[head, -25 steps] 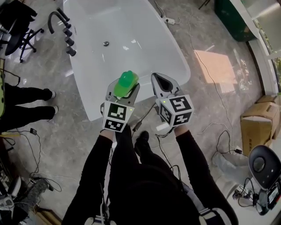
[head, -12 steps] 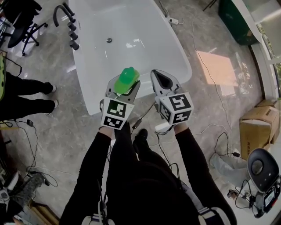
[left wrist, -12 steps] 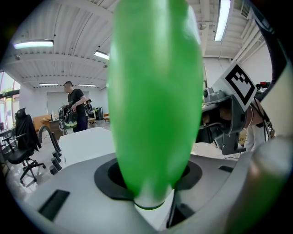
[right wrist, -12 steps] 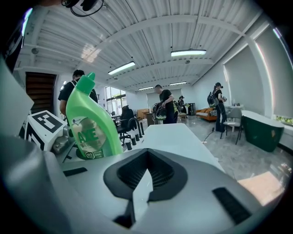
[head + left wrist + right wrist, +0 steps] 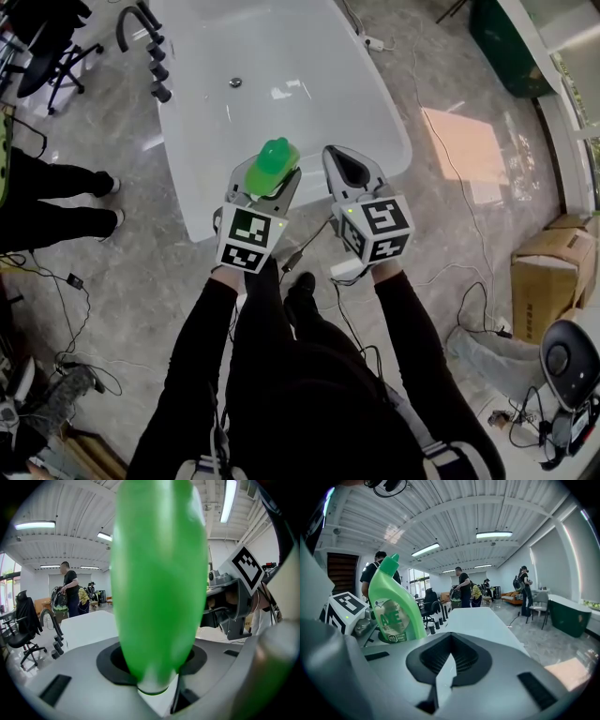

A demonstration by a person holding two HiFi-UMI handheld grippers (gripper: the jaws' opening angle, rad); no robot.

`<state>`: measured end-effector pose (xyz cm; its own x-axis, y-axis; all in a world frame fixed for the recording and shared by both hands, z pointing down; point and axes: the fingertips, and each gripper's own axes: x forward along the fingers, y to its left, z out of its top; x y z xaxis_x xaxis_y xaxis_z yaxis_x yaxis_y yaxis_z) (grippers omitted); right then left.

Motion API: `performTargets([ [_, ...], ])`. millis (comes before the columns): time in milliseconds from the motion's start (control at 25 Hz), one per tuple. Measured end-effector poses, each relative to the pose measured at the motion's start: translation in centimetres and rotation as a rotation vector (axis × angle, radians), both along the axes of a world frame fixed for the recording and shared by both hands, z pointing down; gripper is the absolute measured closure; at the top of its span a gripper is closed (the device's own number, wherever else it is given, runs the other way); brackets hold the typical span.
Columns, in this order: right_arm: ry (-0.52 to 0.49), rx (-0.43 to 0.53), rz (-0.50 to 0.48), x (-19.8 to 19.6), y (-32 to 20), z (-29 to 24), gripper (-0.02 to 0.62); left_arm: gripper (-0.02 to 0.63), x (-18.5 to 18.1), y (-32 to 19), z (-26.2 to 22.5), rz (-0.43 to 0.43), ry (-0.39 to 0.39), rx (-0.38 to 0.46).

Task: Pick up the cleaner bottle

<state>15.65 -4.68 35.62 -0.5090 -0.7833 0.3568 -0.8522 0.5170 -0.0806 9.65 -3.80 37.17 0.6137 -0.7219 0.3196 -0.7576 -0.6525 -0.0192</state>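
Note:
My left gripper is shut on a green cleaner bottle, which stands upright between its jaws over the near edge of the white bathtub. In the left gripper view the bottle fills the middle of the frame, pinched at its base. The right gripper is beside it on the right, shut and holding nothing. From the right gripper view the bottle shows at the left with its label facing me, next to the left gripper's marker cube.
A black tap stands at the tub's left rim. A person's legs are at the far left. Cables trail over the grey floor, a cardboard box sits at the right. Several people stand in the far room.
Both grippers and the bottle stay almost where they were; the head view has shifted slightly, so the tub sits a little higher in frame.

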Motion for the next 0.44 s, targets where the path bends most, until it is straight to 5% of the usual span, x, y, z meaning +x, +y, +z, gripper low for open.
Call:
performTargets([
  [440,0.003,0.007,0.005,-0.38,0.10,-0.10,0.594,0.403,-0.39,-0.06,-0.35,0.001,0.003,0.011],
])
